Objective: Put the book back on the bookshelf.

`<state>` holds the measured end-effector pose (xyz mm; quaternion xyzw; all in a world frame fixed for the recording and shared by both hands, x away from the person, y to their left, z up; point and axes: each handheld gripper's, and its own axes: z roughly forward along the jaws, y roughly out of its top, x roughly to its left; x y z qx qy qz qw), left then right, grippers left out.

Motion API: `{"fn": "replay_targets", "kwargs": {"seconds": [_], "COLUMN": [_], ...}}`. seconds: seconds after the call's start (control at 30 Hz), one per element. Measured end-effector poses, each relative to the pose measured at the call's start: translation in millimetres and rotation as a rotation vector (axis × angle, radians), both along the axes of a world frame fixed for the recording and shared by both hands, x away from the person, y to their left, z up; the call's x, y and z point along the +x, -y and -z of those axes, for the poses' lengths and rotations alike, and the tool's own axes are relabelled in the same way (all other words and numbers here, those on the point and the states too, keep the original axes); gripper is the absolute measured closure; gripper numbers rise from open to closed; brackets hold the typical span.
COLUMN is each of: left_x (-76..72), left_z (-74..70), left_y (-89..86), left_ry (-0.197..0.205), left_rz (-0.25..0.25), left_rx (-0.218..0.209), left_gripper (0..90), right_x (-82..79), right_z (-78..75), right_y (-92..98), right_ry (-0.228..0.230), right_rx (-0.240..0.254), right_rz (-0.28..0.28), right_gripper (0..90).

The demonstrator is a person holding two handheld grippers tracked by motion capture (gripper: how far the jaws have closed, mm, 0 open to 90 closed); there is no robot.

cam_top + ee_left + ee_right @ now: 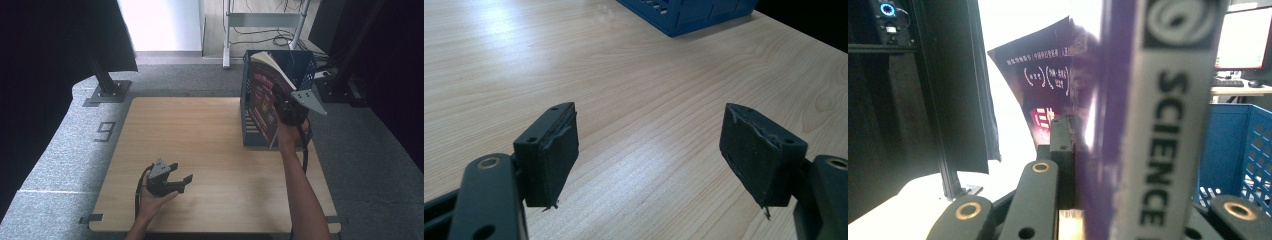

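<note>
The left tongs (182,180) rest low over the near left part of the wooden bench (200,130), cradled in the person's left hand (152,197), released, with bare wood between the pads (551,155). Well apart to the right, the right tongs (285,107) are clenched on a dark purple book (262,102), held upright just over the front wall of the blue crate (305,62) at the bench's far right edge. The book's spine (1168,125) reads "SCIENCE"; its front cover (1048,80) curls away, seemingly loose.
</note>
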<state>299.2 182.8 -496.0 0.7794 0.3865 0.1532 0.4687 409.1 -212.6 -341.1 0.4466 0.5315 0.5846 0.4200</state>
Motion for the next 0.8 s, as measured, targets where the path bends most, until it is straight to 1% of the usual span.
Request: {"fn": "replay_targets", "kwargs": {"seconds": [0.2,0.37,0.5,0.8], "left_x": [-0.2,-0.1,-0.1,-1.0], "left_z": [0.7,0.1,-0.2,-2.1], "left_y": [1.1,-0.7,-2.0,-4.3], "left_ry": [0.000,-0.001,0.002,0.007], "left_rz": [0.002,0.000,-0.005,-0.007], "left_rx": [0.001,-0.005,-0.009,-0.013], "left_gripper": [23.6,23.6,23.6,23.6], "right_x": [6.6,14.1,20.8,30.8], "right_z": [-2.2,-3.2,-3.4,-0.9], "right_y": [-5.1,-8.4,-9.9,-8.9], "right_ry": [0.006,0.012,0.008,-0.005], "right_rx": [-0.003,-0.010,-0.016,-0.005], "right_rz": [0.003,0.021,0.036,0.065], "right_gripper": [81.3,81.3,81.2,81.2]}}
